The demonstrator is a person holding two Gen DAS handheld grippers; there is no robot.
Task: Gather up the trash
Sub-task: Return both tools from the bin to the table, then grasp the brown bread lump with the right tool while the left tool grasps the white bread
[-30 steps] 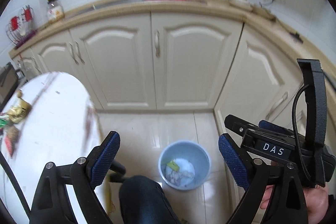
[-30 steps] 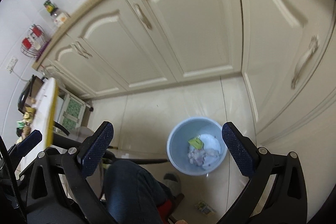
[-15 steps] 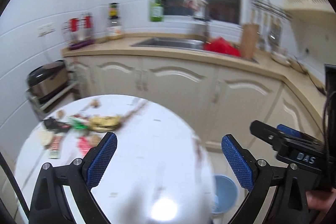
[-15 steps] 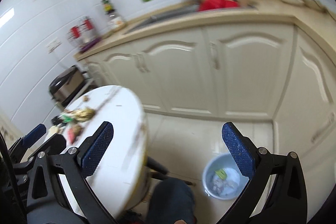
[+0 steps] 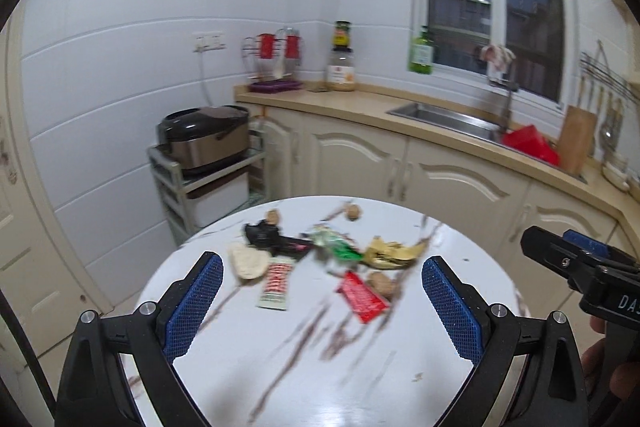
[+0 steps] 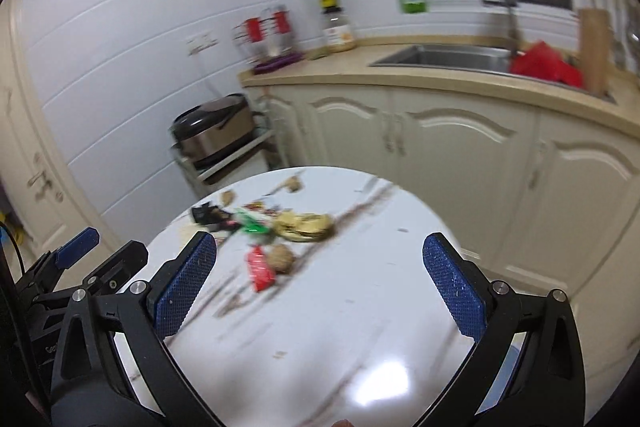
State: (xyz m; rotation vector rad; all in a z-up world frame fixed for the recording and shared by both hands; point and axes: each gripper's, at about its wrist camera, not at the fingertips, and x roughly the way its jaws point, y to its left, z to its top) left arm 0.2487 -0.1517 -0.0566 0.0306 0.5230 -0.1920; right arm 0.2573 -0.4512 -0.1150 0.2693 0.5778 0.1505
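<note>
Trash is scattered on the far half of a round white table [image 5: 320, 367]: a black wrapper [image 5: 264, 235], a white and red wrapper [image 5: 276, 285], a green wrapper [image 5: 336, 247], a gold wrapper [image 5: 394, 253], a red wrapper [image 5: 364, 297] and walnuts [image 5: 354, 211]. My left gripper [image 5: 320, 291] hangs open above the table's near side, holding nothing. My right gripper [image 6: 320, 259] is open too, short of the red wrapper [image 6: 260, 267] and a walnut [image 6: 282, 257]. Each gripper shows at the edge of the other's view, the right gripper [image 5: 580, 259] and the left gripper [image 6: 80, 251].
A rice cooker [image 5: 204, 139] sits on a small cart behind the table. A beige counter [image 5: 360, 107] with a sink [image 5: 448, 119] and cream cabinets [image 5: 440, 179] runs along the back and right. A door [image 5: 24, 267] is at the left.
Both views swung up from the floor bucket and cabinet doors to the table with the trash. The bucket has left the views. Both grippers stayed open and empty.
</note>
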